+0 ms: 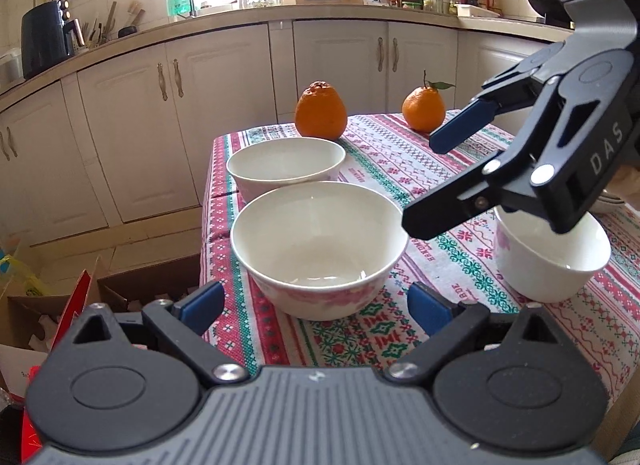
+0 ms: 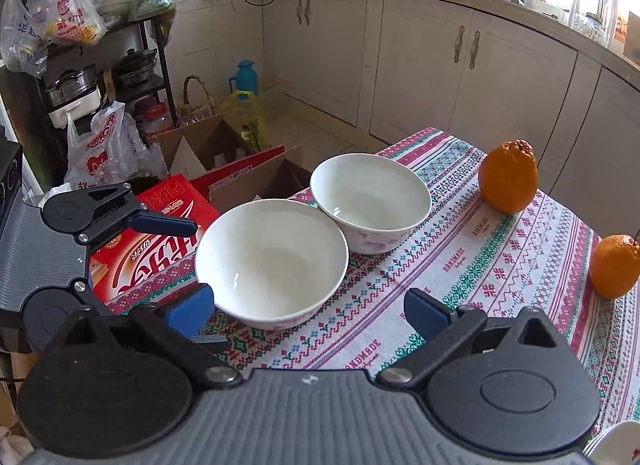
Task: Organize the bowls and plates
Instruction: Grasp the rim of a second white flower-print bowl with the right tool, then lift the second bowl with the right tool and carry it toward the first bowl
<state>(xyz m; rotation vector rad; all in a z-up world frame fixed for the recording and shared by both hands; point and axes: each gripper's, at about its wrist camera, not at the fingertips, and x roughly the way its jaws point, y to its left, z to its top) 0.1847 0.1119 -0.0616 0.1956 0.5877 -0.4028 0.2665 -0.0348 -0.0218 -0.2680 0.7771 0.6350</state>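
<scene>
Two white bowls with faint pink flowers stand touching on the patterned tablecloth (image 1: pixel 440 265). The near bowl (image 1: pixel 320 249) (image 2: pixel 272 261) lies just ahead of my left gripper (image 1: pixel 316 309), which is open, its blue pads level with the bowl's near side and apart from it. The far bowl (image 1: pixel 286 167) (image 2: pixel 370 205) is behind it. A third, smaller white bowl (image 1: pixel 552 261) stands at the right, under my right gripper (image 1: pixel 436 181) (image 2: pixel 308 311), which hovers open and empty. In the right wrist view a blue finger (image 2: pixel 164 225) of the left gripper shows beside the near bowl's left rim.
Two oranges (image 1: pixel 320 113) (image 1: pixel 424 109) sit at the table's far side. The rim of a white dish (image 2: pixel 616 441) shows at the bottom right. The table's left edge drops to cardboard boxes (image 2: pixel 224 153) and a red carton (image 2: pixel 160 233) on the floor. Kitchen cabinets (image 1: pixel 132 137) stand beyond.
</scene>
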